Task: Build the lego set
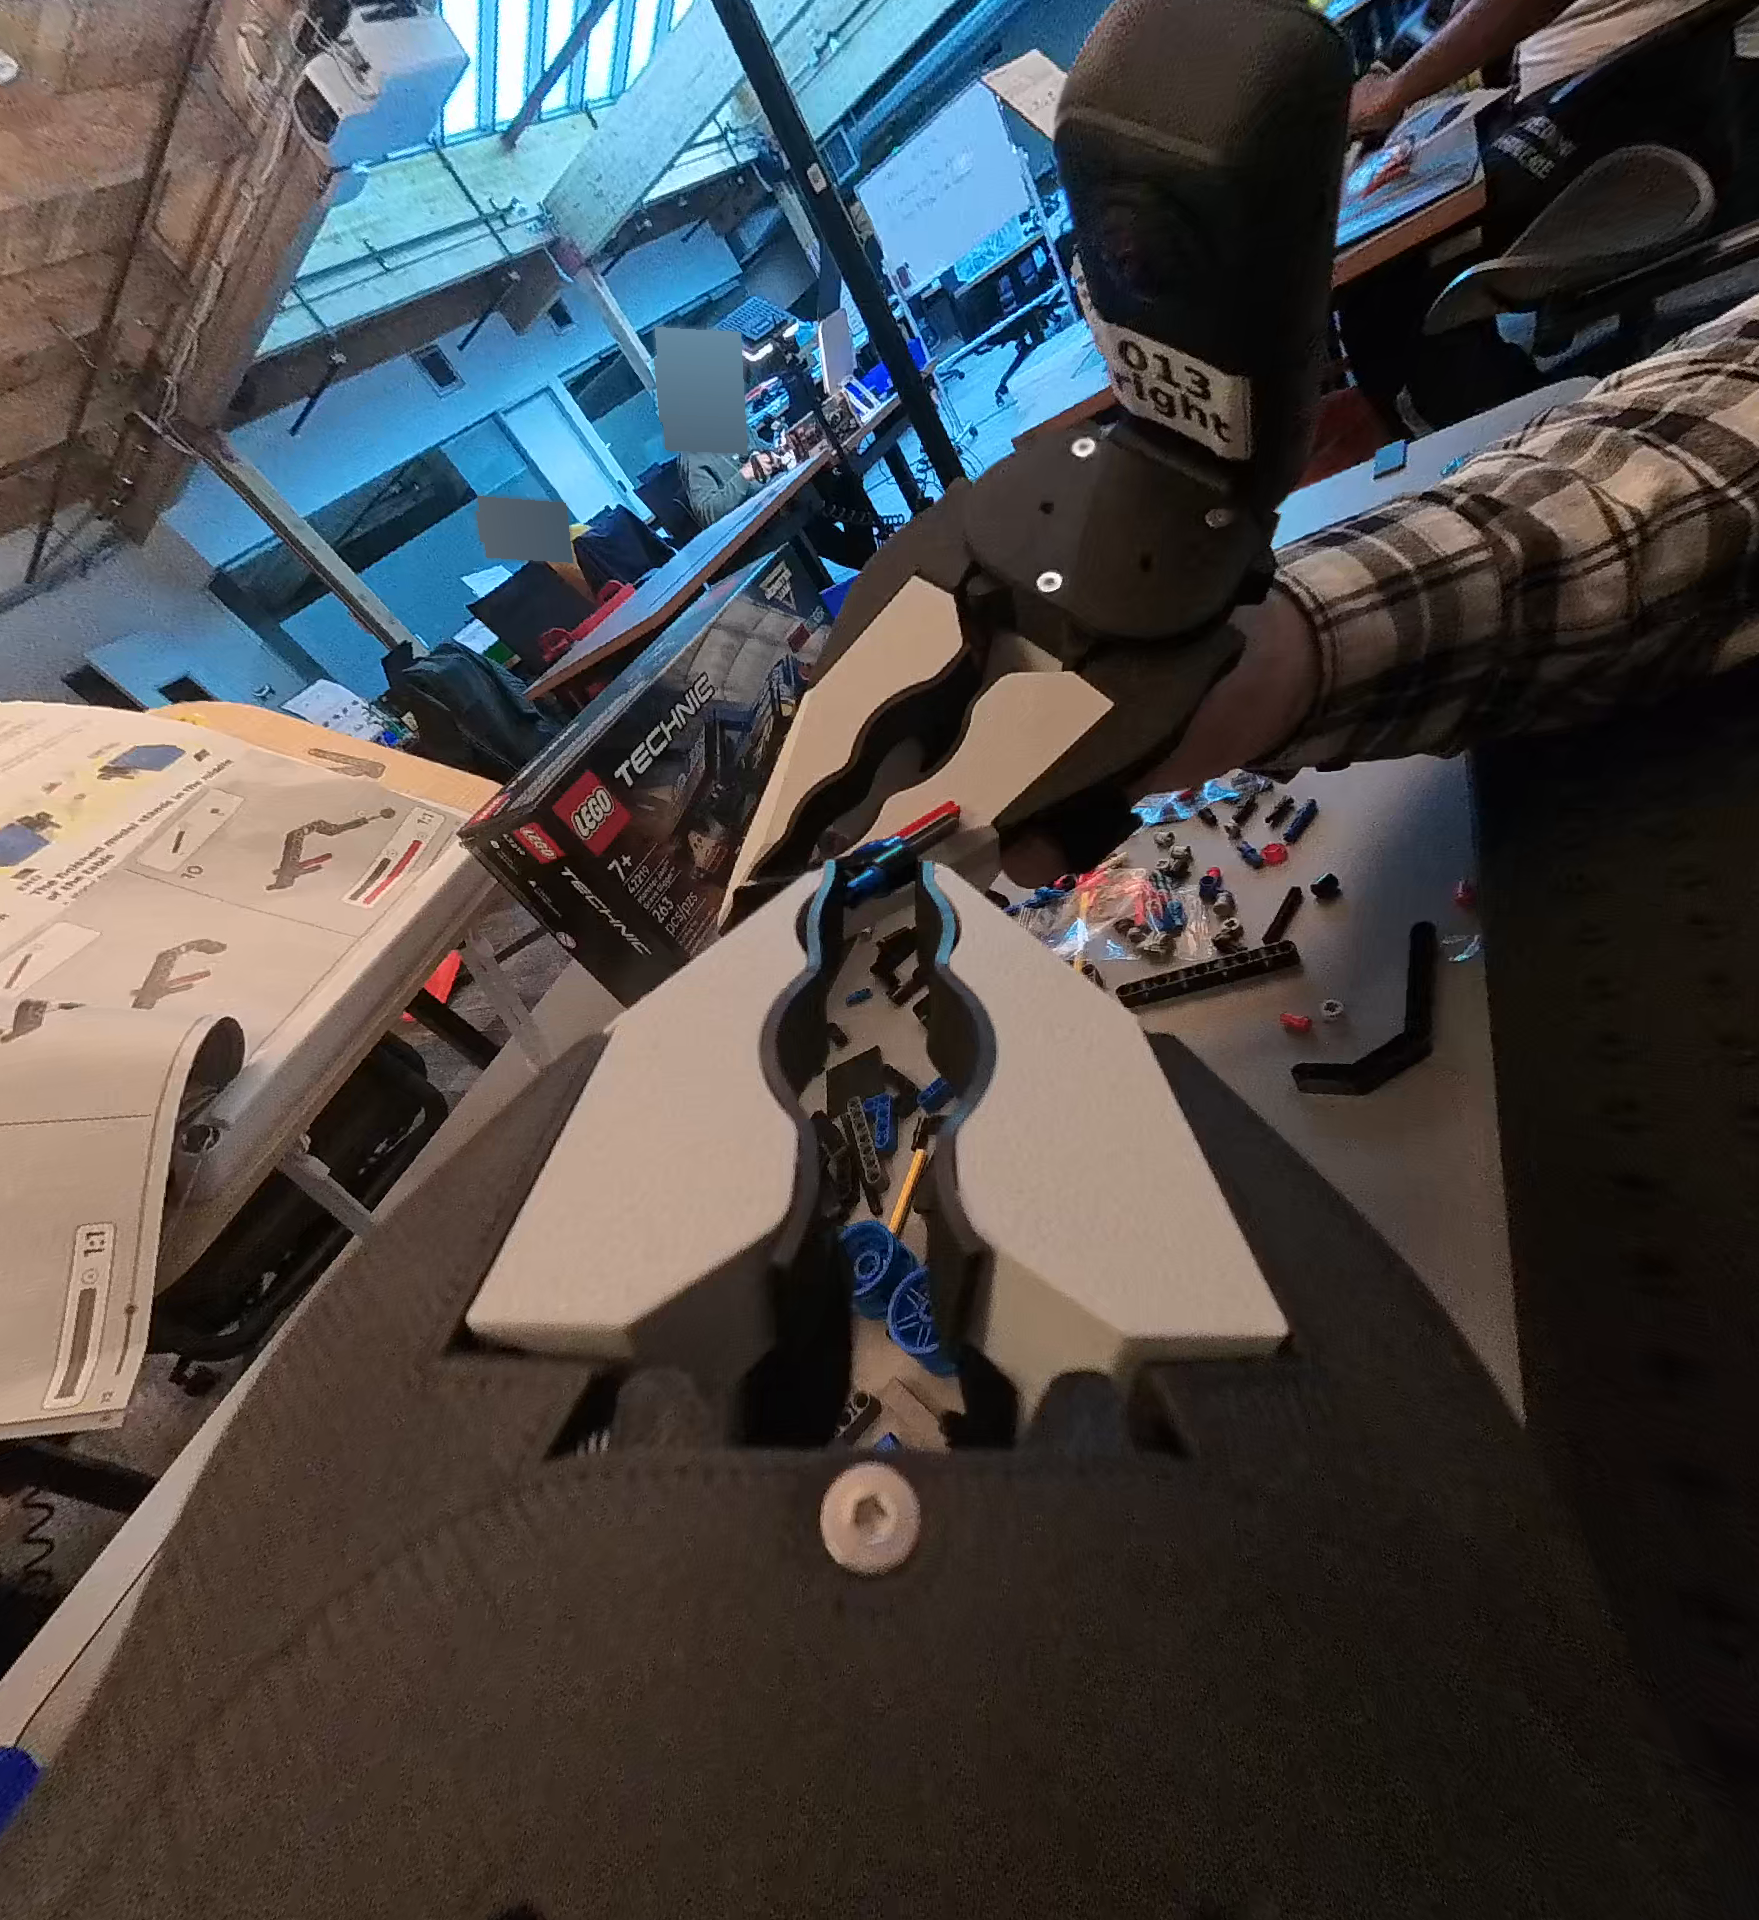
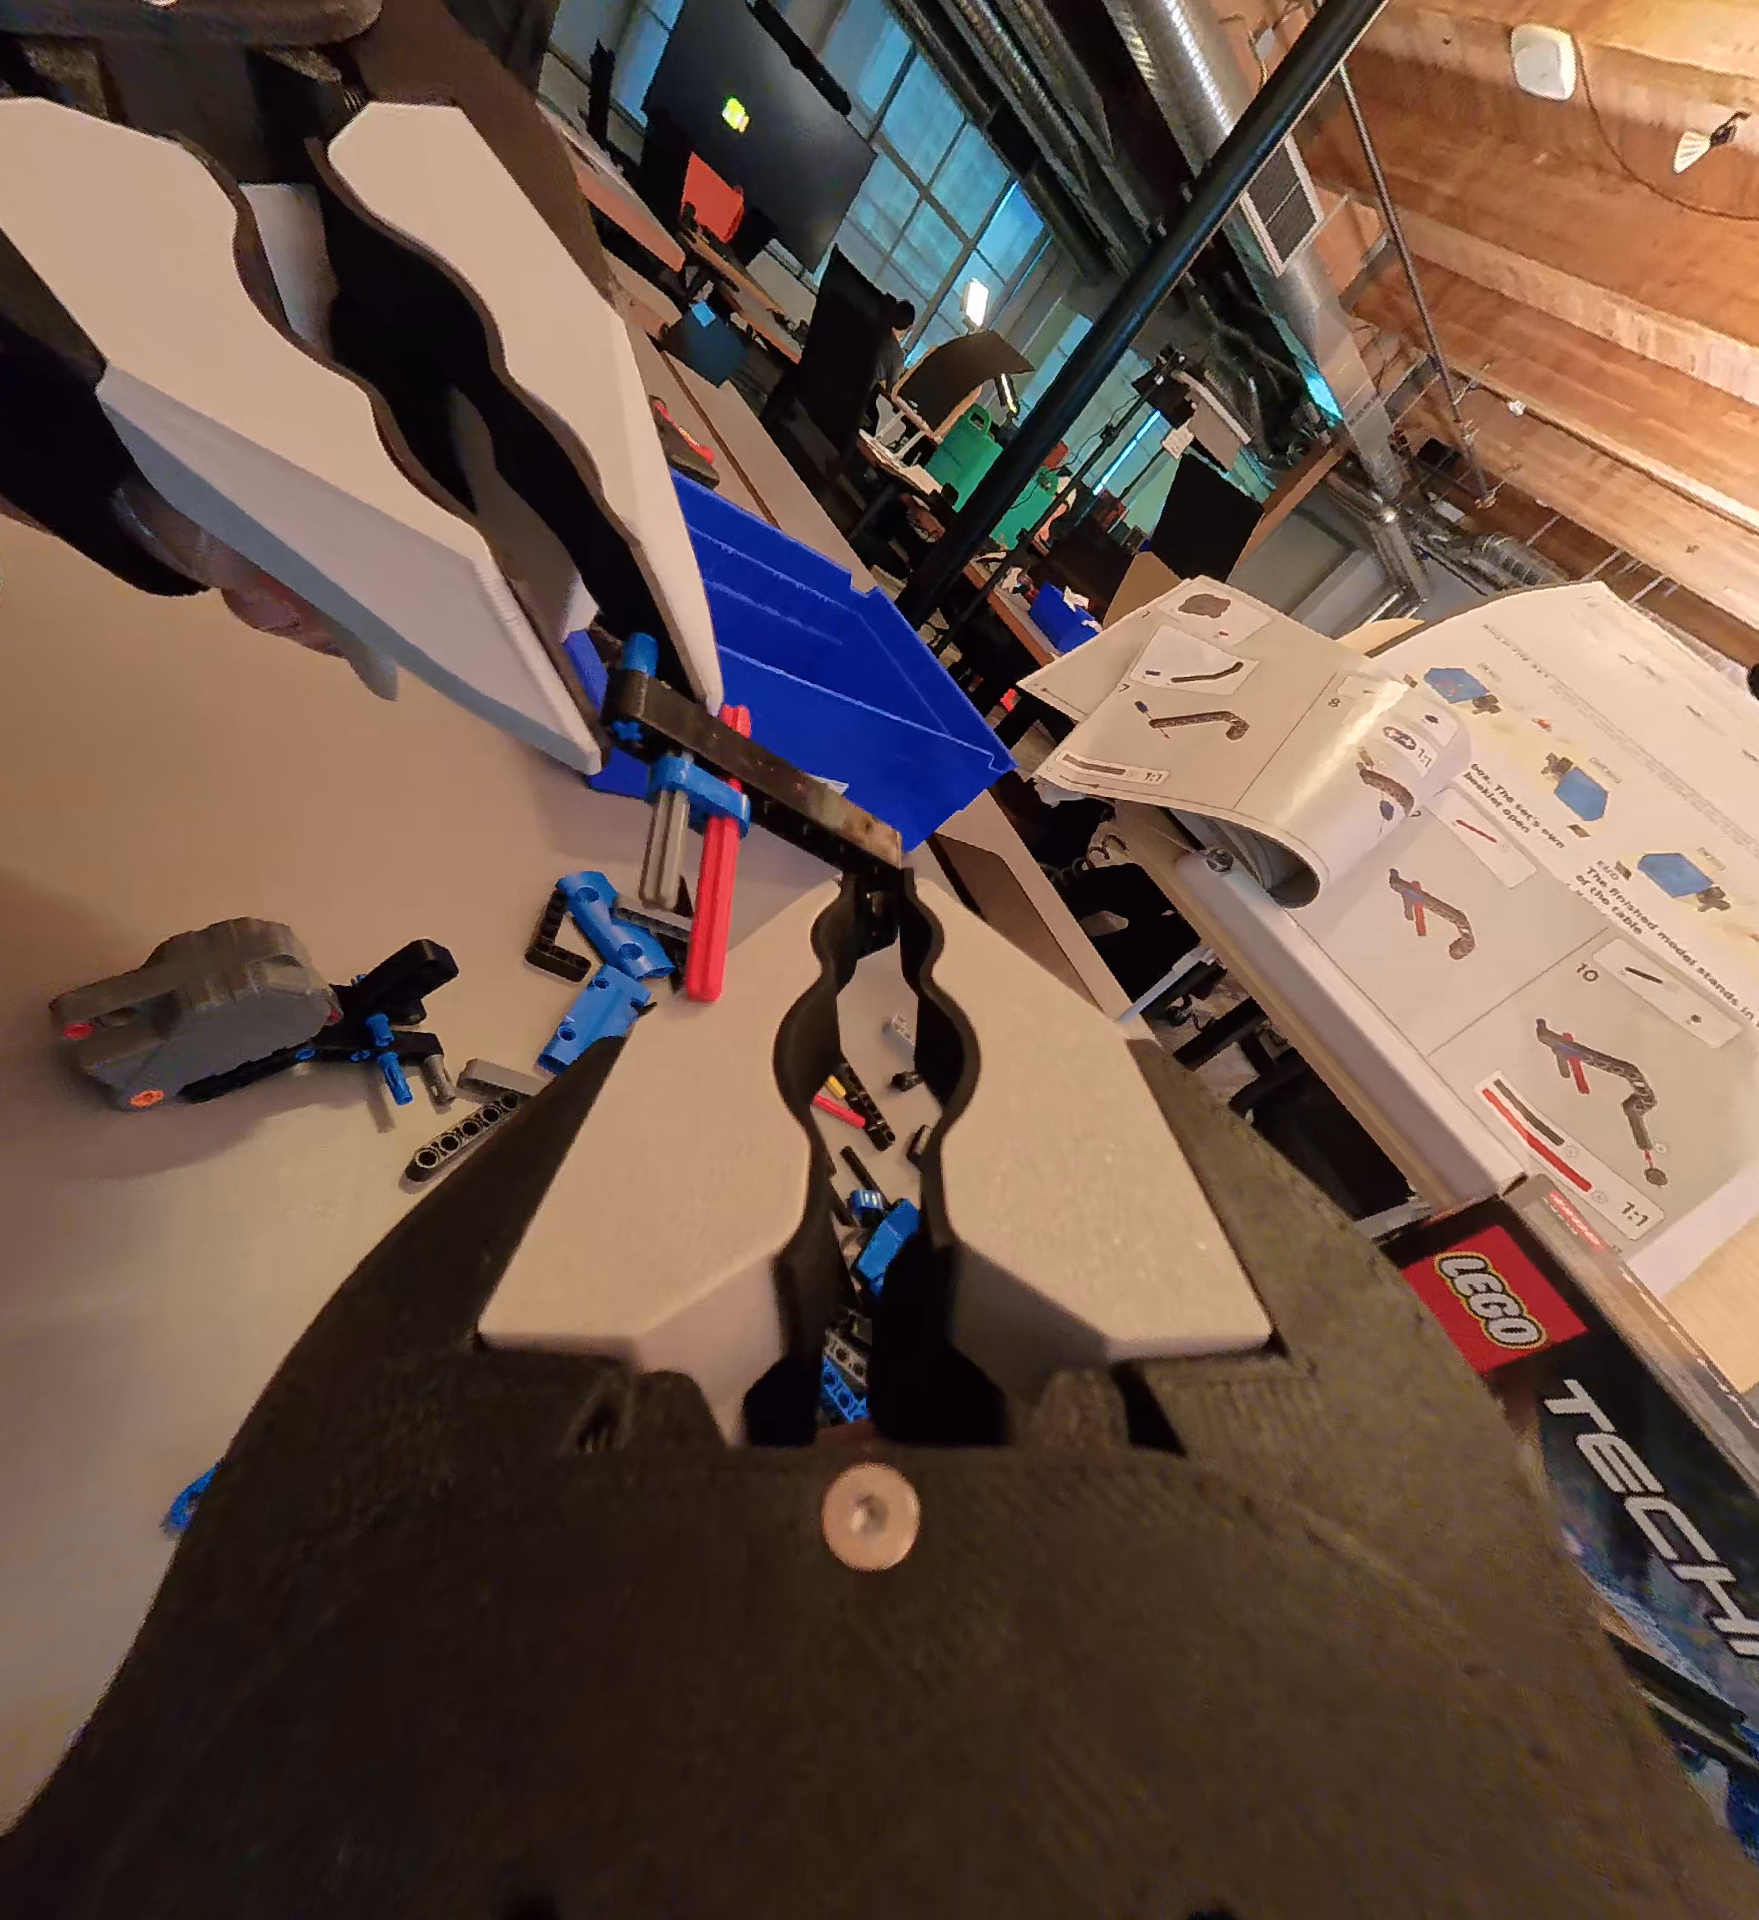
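A small Lego assembly is held in the air between both grippers: a black beam [image 2: 761, 771] with a blue connector [image 2: 696, 795], a red axle [image 2: 713, 904] and a grey axle [image 2: 661, 852] hanging from it. My right gripper [image 2: 870, 883] is shut on one end of the beam. My left gripper [image 2: 646, 712] is shut on the other end, at a blue pin. In the left wrist view my left gripper [image 1: 877, 878] pinches the blue end [image 1: 870, 864], the right gripper [image 1: 870, 836] meets it from above right, and the red axle [image 1: 929, 819] shows between them.
The grey table [image 2: 127, 1299] holds loose parts [image 1: 1197, 914], blue wheels [image 1: 885, 1278], a black angled beam [image 1: 1394, 1039] and a grey motor block [image 2: 200, 1008]. A blue bin [image 2: 833, 665], the Lego box [image 1: 626, 821] and the open instruction booklet [image 2: 1477, 883] stand beyond. Left tips to right tips: about 5 cm.
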Demonstrator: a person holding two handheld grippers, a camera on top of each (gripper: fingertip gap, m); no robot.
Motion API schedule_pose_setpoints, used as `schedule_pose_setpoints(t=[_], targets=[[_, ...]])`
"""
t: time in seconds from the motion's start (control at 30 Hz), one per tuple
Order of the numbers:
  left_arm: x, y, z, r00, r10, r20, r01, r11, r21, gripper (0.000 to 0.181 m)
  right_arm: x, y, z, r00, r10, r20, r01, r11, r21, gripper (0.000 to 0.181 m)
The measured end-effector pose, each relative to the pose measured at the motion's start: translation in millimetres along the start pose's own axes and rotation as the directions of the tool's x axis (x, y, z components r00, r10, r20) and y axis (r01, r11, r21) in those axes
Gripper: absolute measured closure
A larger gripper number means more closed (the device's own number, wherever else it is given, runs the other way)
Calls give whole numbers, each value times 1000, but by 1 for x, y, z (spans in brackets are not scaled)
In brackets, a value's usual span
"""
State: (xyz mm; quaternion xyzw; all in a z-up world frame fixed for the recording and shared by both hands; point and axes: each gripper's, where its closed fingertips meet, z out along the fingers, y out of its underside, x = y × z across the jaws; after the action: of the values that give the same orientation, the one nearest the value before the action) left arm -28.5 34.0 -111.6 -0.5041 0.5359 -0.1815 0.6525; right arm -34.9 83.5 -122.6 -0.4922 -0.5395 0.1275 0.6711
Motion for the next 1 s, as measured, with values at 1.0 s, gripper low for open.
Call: schedule_pose_setpoints(t=[1.0], targets=[[38,-19,-16,829,-319,-459,422,896,140,173,-69,-34,-46,766,98,635,-238,961,138,176]])
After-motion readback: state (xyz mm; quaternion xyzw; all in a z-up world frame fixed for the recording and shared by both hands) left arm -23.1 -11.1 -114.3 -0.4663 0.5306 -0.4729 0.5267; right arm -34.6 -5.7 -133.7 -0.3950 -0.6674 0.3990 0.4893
